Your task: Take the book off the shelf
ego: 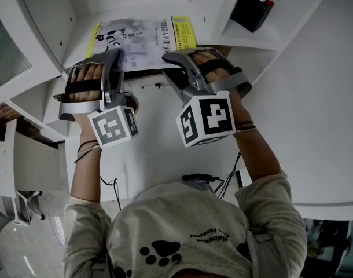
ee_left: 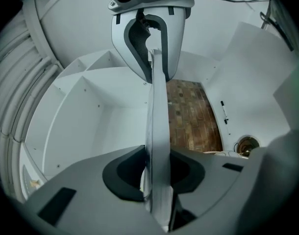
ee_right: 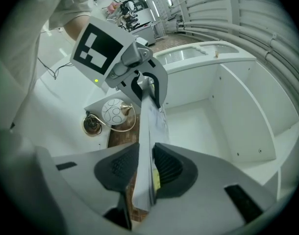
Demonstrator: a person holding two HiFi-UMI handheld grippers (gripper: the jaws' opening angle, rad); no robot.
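A thin book [ego: 142, 39] with a grey-and-white cover and a yellow strip is held flat out in front of the white shelf [ego: 46, 22], clear of its compartments. My left gripper [ego: 114, 55] is shut on the book's left edge and my right gripper [ego: 169, 57] on its right part. In the left gripper view the book [ee_left: 159, 126] runs edge-on between the pads of my left gripper [ee_left: 157, 175] to the right gripper [ee_left: 149, 38] at its far end. In the right gripper view my right gripper [ee_right: 145, 168] clamps the book [ee_right: 148, 126], and the left gripper [ee_right: 139, 80] holds the other end.
A black box [ego: 252, 9] sits in a shelf compartment at the upper right. On the white table lie a brass object [ee_right: 92, 124], a round white disc [ee_right: 112, 110] and a pen [ee_left: 224, 112]. Open white shelf compartments [ee_right: 223, 106] stand beside the book. Brick-patterned floor [ee_left: 193, 116] shows below.
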